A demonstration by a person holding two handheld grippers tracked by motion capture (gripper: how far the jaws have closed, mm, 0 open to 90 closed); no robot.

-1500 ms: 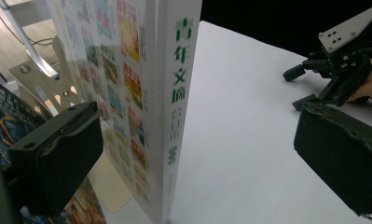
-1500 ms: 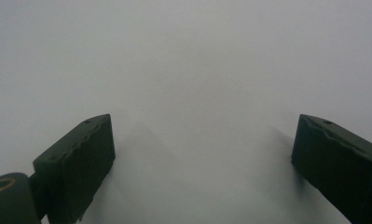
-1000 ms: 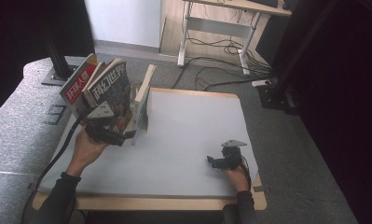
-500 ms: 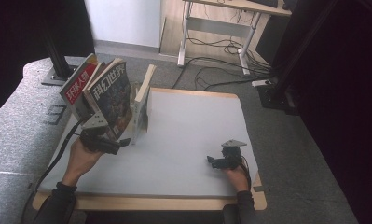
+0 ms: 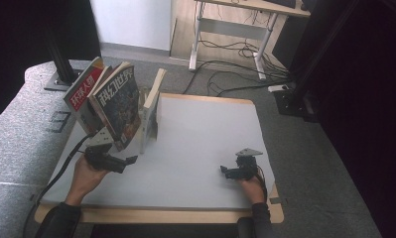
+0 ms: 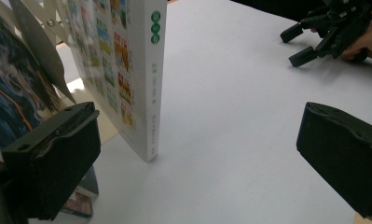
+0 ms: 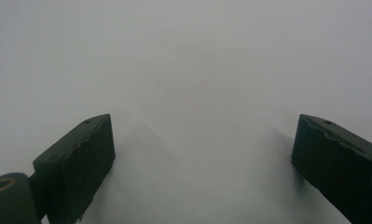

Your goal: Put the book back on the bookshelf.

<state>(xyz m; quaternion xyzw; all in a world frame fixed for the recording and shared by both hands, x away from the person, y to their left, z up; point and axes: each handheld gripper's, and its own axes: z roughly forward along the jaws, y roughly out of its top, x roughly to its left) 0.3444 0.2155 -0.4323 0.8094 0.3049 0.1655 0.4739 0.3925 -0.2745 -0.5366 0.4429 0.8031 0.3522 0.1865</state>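
Three books stand at the table's left side: a red-covered magazine (image 5: 84,94), a dark-covered magazine (image 5: 117,101) and a white book (image 5: 151,106). The magazines lean; the white book (image 6: 146,79) stands upright with its spine toward my left gripper. My left gripper (image 5: 128,162) hovers just in front of them, its jaws wide open (image 6: 197,172) and nothing between them. The dark magazine (image 6: 11,93) sits behind its left jaw. My right gripper (image 5: 226,172) rests low near the front right of the white table (image 5: 205,129), open (image 7: 202,163) over bare surface. It also appears across the table (image 6: 314,39).
A beige folding rack (image 6: 39,28) shows behind the books. A grey padded surface (image 5: 17,139) borders the table on the left, with a black stand (image 5: 61,69) on it. Beyond the far edge are a desk frame and floor cables (image 5: 225,49).
My left gripper has drawn back from the base of the books toward the front edge of the table. The books stay standing. The right gripper has not moved.
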